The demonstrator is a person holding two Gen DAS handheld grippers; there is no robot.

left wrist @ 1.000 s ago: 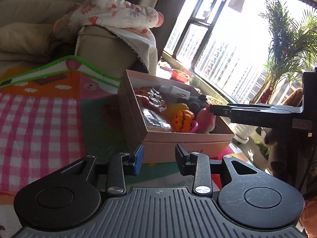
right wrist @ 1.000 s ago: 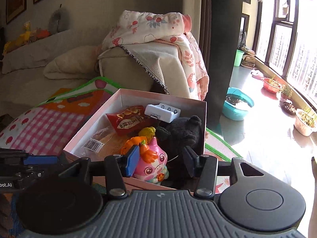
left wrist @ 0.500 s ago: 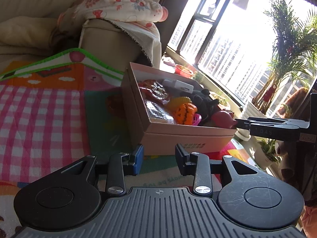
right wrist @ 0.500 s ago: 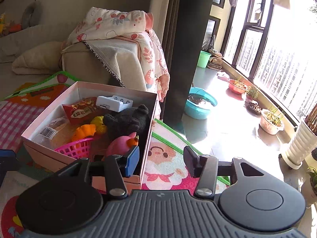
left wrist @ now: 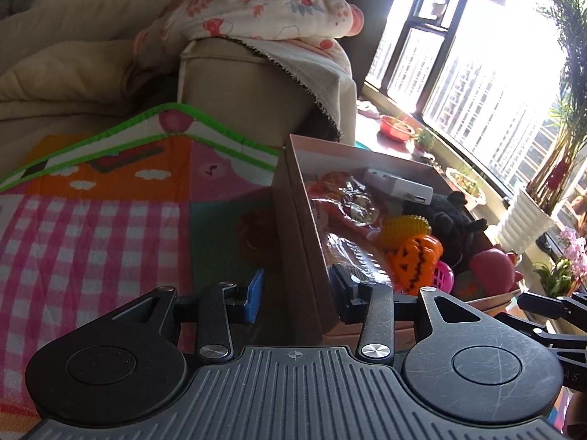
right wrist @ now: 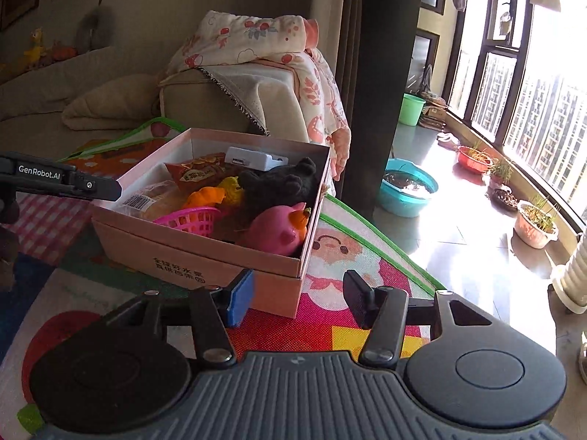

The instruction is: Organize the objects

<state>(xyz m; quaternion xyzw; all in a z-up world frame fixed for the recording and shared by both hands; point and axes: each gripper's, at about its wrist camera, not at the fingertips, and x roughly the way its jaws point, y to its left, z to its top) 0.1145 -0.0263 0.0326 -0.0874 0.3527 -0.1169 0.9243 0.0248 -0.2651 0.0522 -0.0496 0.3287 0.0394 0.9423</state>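
A pink cardboard box [right wrist: 176, 256] sits on the play mat, filled with a pink pig toy [right wrist: 279, 227], a black plush [right wrist: 282, 183], an orange pumpkin [left wrist: 418, 260], a yellow spiky ball [left wrist: 405, 227], a pink basket [right wrist: 190, 220], a white charger [right wrist: 253, 157] and snack packets [right wrist: 198, 174]. My left gripper [left wrist: 298, 295] straddles the box's left wall [left wrist: 293, 242]; its jaws are opening and the pads stand off the wall. My right gripper [right wrist: 299, 299] is open in front of the box's near right corner, holding nothing.
A beige sofa arm [right wrist: 234, 106] draped with a floral blanket [right wrist: 249, 36] stands just behind the box. The checked play mat [left wrist: 91, 242] spreads to the left. A teal basin [right wrist: 407, 187], a green bucket [right wrist: 412, 108] and plant pots [right wrist: 535, 223] line the sunlit floor by the window.
My right gripper drew back from above the box to its near right corner. My left gripper moved in onto the box's left wall and its jaws spread wider.
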